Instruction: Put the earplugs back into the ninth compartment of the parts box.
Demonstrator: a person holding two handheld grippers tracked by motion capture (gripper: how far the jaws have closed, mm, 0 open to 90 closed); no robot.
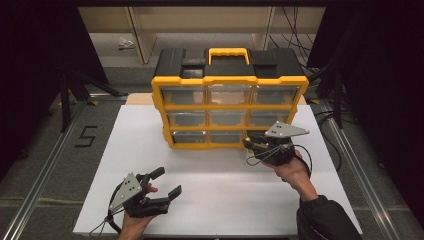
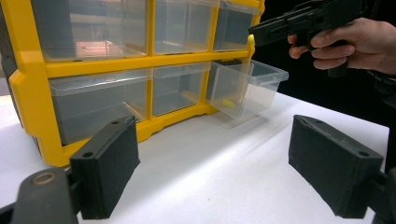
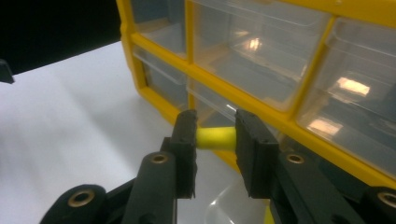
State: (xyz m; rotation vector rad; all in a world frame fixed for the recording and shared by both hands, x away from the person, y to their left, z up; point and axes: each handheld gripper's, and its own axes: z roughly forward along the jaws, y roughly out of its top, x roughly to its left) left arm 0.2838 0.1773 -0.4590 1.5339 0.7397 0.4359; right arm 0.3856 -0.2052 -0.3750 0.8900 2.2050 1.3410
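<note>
We have the right hand-held gripper (image 3: 215, 140) clamped on a small yellow cylinder (image 3: 215, 138), pads pressing both its ends, held crosswise just in front of the yellow organiser (image 1: 229, 107). Below it the bottom right-hand drawer (image 2: 246, 88) stands pulled out, clear plastic, with another small yellow piece (image 2: 228, 102) lying inside. Over on our other side, the left hand-held gripper (image 1: 161, 184) hangs released, jaws wide with nothing between them, low over the white desk (image 1: 210, 200), well apart from the organiser. The other clear drawers sit pushed in.
</note>
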